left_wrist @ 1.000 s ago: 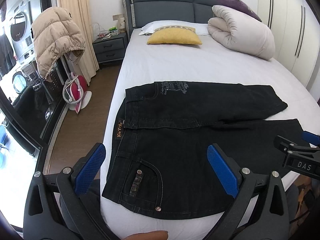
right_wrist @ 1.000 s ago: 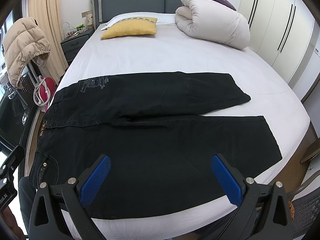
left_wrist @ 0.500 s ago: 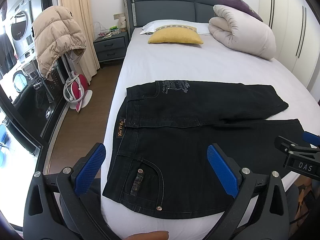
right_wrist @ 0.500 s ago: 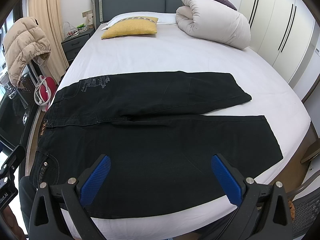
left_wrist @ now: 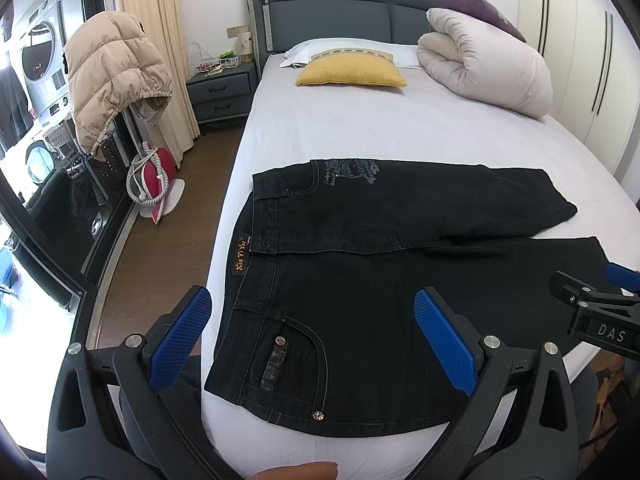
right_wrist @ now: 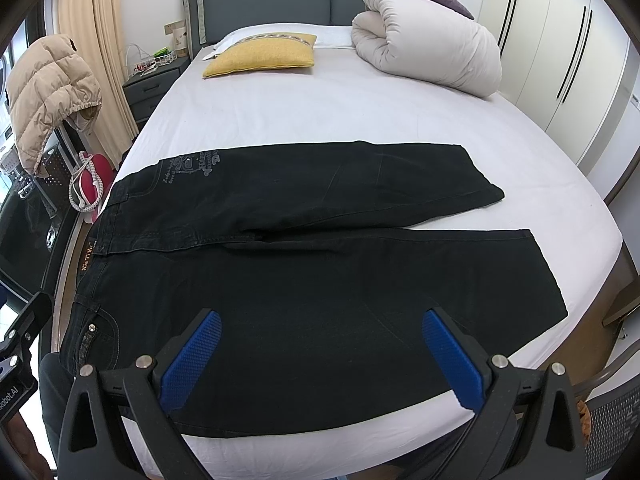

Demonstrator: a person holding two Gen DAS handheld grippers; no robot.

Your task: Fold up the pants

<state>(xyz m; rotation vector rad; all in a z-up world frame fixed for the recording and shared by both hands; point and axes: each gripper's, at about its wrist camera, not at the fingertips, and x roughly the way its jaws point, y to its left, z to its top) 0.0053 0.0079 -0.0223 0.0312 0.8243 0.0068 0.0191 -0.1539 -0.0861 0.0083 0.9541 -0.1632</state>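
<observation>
Black jeans lie flat on the white bed, waistband toward the left edge, both legs stretched to the right and spread apart. My left gripper hovers open above the near hip pocket, holding nothing. Over the near leg, my right gripper also stands open and empty, close to the bed's front edge. The right gripper's tip shows at the right side of the left wrist view.
A yellow pillow and a rolled white duvet lie at the head of the bed. A nightstand, a beige puffer jacket and a red iron stand left of the bed. Wardrobe doors line the right.
Both grippers have drifted very slightly; the jeans lie unchanged and both grippers stay open.
</observation>
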